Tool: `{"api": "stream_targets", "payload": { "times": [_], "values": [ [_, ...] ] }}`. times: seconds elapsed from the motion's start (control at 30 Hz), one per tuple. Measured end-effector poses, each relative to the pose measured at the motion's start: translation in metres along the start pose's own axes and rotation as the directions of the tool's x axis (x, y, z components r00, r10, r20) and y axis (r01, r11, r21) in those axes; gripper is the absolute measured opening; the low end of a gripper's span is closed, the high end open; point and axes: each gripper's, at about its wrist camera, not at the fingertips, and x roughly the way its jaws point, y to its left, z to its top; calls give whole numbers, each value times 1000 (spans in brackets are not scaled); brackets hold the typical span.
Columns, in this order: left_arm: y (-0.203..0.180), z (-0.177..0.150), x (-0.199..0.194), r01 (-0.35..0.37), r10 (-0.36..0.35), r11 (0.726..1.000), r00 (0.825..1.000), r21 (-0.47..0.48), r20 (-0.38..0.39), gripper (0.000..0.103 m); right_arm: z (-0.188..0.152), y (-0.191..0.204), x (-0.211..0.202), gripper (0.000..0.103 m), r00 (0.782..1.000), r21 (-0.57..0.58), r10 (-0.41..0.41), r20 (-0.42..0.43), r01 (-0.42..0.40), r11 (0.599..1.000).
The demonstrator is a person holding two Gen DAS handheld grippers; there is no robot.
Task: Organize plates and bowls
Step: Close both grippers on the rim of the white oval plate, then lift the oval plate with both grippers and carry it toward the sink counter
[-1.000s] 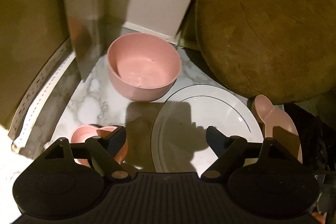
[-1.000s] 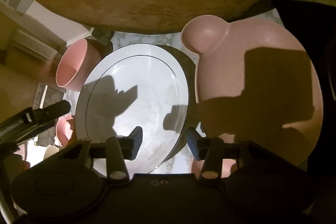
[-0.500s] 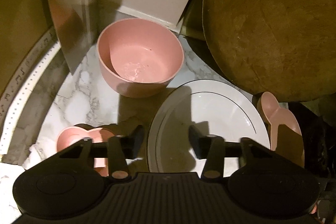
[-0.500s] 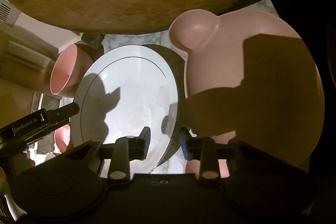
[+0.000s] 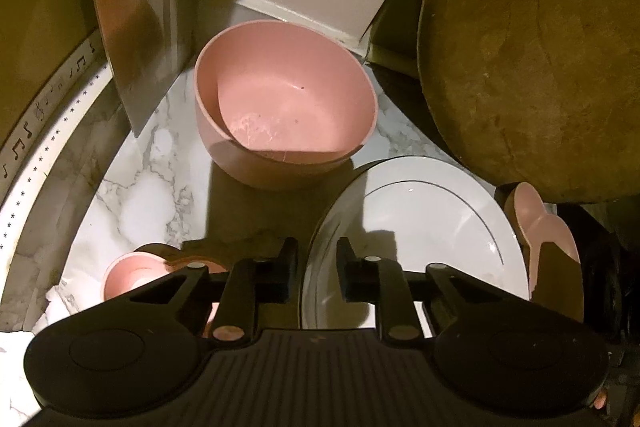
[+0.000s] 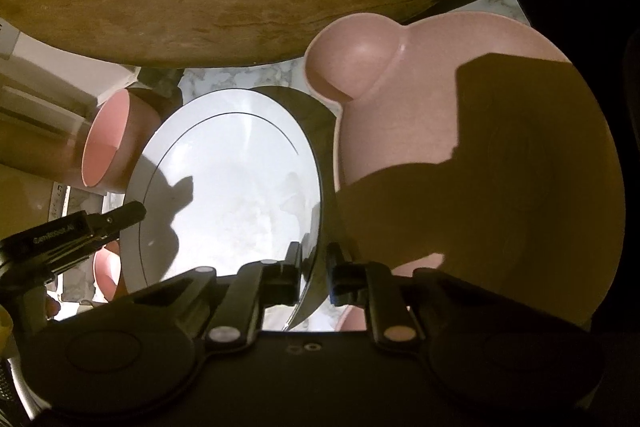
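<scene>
A white plate (image 5: 420, 227) with a thin dark ring lies on the marble counter (image 5: 132, 195). My left gripper (image 5: 317, 263) is closing on its left rim, which fills the gap between the pads. In the right wrist view my right gripper (image 6: 313, 263) is closing on the right rim of the same white plate (image 6: 232, 179), pads against it. One left-gripper finger (image 6: 120, 217) shows at the plate's far side. Beyond the plate stands a deep pink bowl (image 5: 288, 107). A pink plate with a round ear (image 6: 460, 167) lies to the right, its edge under the white plate.
A big round wooden board (image 5: 540, 47) leans at the back right, close over the plates. A small pink dish (image 5: 136, 271) sits at the left, near my left fingers. A metal panel (image 5: 140, 7) and a wall close off the back left. Something dark (image 5: 600, 267) borders the right.
Both grippers' jaws have narrowed from wide apart down onto the white plate's rims. The left gripper came lower and closer to the plate's left edge; the right one hardly moved.
</scene>
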Motion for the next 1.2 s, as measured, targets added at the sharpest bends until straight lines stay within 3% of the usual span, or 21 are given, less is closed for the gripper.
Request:
{"api": "stream_targets", "payload": {
  "times": [0.1, 0.73, 1.03, 1.2],
  "values": [
    [2, 0, 1, 14, -14, 1000, 1000, -16, -6, 14, 0, 1, 0, 7, 1000, 1, 12, 0, -12, 1000],
    [7, -4, -8, 53, -53, 998, 999, -23, 5, 11, -1, 4, -2, 6, 1000, -68, 9, 21, -8, 998],
    [8, -10, -11, 80, -80, 997, 997, 10, -11, 12, 4, 1, -4, 6, 1000, -114, 20, 6, -19, 993],
    [6, -8, -9, 95, -92, 992, 995, 79, -44, 12, 9, 0, -2, 6, 999, -144, 35, -21, -38, 989]
  ]
}}
